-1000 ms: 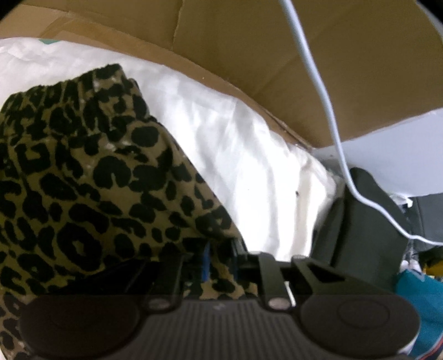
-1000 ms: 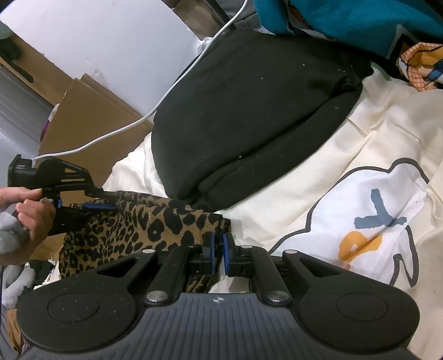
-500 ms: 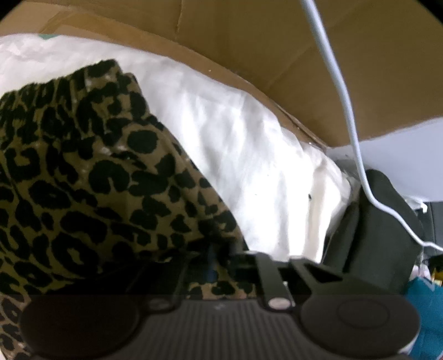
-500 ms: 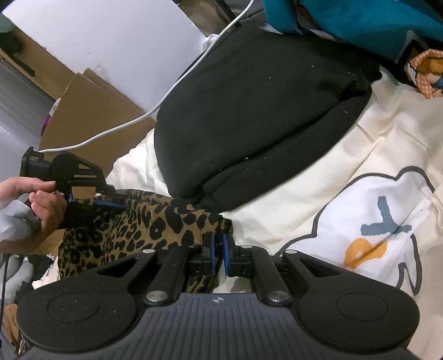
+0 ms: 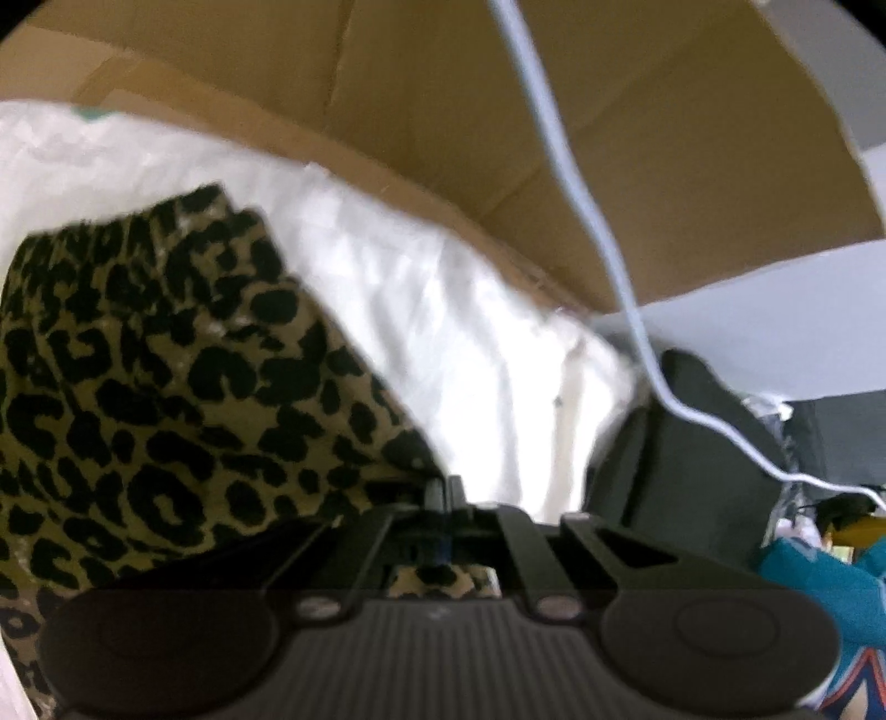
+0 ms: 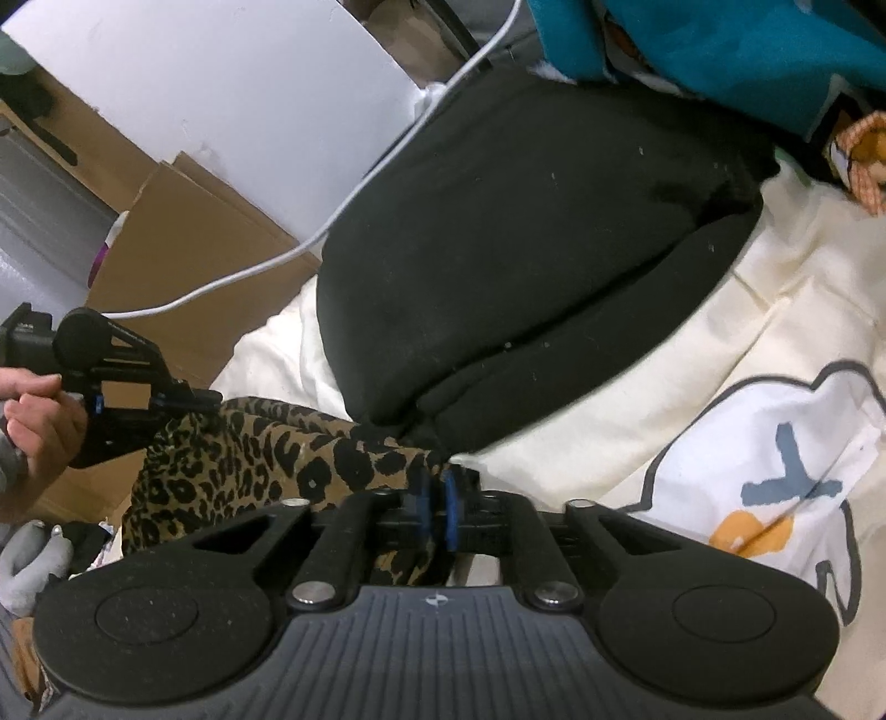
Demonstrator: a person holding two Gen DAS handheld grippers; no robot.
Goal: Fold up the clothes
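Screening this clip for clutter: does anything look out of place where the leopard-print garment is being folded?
Yes. A white cable trails over the black garment next to the leopard-print garment; it could snag. The black garment is bunched up, not flat, and a teal garment is heaped behind it. Nothing looks damaged or spilled.

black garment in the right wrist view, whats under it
The black garment lies on a cream sheet, and its near edge overlaps the leopard cloth. Whatever else sits beneath it is covered.
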